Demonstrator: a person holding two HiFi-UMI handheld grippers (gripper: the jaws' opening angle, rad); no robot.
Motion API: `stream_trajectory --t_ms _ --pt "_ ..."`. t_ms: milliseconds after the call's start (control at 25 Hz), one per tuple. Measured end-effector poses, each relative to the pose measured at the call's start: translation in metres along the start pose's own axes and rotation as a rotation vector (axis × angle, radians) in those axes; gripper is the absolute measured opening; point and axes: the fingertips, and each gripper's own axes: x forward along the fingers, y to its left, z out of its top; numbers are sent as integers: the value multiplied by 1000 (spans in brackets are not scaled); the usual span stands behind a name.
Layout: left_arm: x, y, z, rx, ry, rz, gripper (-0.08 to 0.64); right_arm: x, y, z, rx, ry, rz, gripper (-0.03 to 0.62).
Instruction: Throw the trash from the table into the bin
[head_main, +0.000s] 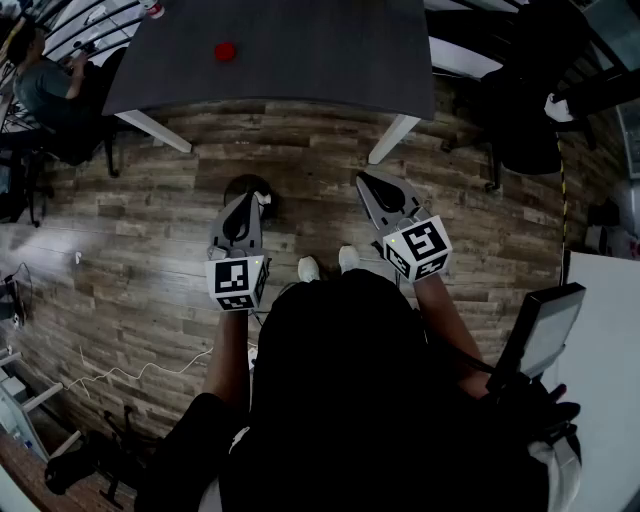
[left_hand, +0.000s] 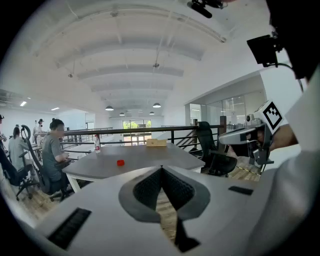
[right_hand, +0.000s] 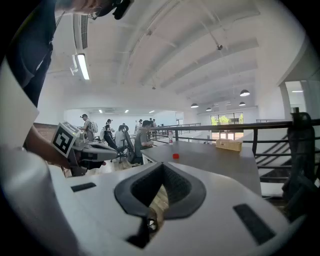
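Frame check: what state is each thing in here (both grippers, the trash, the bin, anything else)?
left gripper: jaws shut, empty.
right gripper: jaws shut, empty.
red trash piece: lying on the table, untouched.
dark round bin: upright on the floor, partly hidden behind the left gripper.
bottle: upright on the table.

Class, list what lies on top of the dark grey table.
A small red object, a bottle and a cardboard box. The table's near edge is covered in both gripper views.

Both arms extend forward, the left gripper (head_main: 244, 196) and right gripper (head_main: 364, 180) empty, jaws together.
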Motion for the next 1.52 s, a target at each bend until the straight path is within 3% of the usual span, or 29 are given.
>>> stream_trajectory --t_ms 840,1200,1520 --pt "-15 31 -14 11 -5 -52 11 8 27 -4 55 -18 -41 5" --pt "2 40 -16 12 1 -69 11 24 20 -11 41 8 -62 5" --pt "-21 46 -15 18 -19 -79 11 11 36 -7 23 -1 -92 5"
